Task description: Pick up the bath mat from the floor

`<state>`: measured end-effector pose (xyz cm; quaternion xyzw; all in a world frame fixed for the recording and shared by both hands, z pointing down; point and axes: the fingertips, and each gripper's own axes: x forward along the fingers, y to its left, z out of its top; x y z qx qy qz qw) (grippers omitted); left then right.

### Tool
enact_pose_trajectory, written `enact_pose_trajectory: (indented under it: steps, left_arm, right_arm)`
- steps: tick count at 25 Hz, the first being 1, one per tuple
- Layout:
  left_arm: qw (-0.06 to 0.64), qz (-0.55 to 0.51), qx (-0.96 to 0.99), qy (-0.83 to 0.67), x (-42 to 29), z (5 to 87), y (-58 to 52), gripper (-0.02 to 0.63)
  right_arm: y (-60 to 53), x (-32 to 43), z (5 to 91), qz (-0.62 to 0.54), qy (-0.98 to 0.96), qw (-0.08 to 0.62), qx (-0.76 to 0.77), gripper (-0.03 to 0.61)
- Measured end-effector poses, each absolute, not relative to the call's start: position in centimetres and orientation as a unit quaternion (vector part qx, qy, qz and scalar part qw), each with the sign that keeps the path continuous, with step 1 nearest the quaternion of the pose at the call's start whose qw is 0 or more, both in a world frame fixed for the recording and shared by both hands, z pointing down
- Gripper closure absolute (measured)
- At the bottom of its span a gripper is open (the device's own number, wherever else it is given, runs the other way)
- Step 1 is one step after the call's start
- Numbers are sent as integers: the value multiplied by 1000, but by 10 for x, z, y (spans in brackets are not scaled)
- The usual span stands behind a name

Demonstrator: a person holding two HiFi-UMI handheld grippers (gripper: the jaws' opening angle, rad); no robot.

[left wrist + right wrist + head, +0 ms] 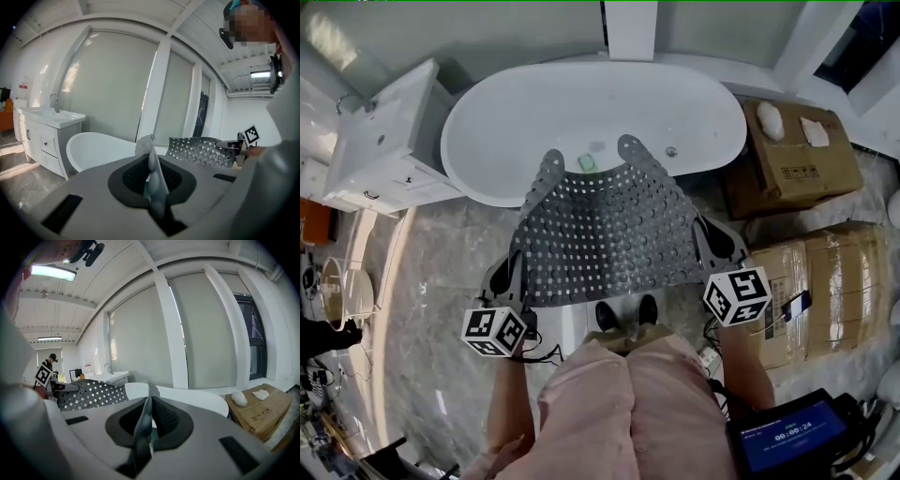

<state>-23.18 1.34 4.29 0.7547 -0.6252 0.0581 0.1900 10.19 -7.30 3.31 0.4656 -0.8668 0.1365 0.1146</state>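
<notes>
The mat [605,230] is hanging in the air, stretched out flat between the two grippers and clear of the floor [441,281]. It is grey and full of holes. In the head view its far end is lying across the near rim of the tub [534,122]; whether it is touching there I cannot tell.

The left gripper [512,274] is pinching the mat's near corner at 8 o'clock, its jaws closed tight on the edge, which is standing up between them in the left gripper view. The right gripper [713,246] is doing the same at the 4 o'clock corner, jaws clamped on a fold of the mat's edge.

The person's shoes [626,312] are showing just under the mat's near edge, at 6 o'clock. The tub is sitting at 12 o'clock from the mat, with a small green thing [587,161] lying inside it. A vanity [389,141] is standing at 10 o'clock beside the tub. Boxes [797,164] are sitting at 2 and 3 o'clock. A screen [787,436] is glowing at 5 o'clock.
</notes>
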Motion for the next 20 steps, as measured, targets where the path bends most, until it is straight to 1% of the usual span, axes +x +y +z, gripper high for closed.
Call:
enact_pose_trajectory:
  steps: [9, 20]
  left_arm:
    - [167, 35, 755, -633, -231, 22, -5, 580]
    - [165, 26, 751, -638, -230, 18, -5, 580]
  right_arm:
    - [-83, 103, 21, 120, -868, 97, 473, 552]
    - [-78, 103, 13, 109, -867, 99, 476, 552]
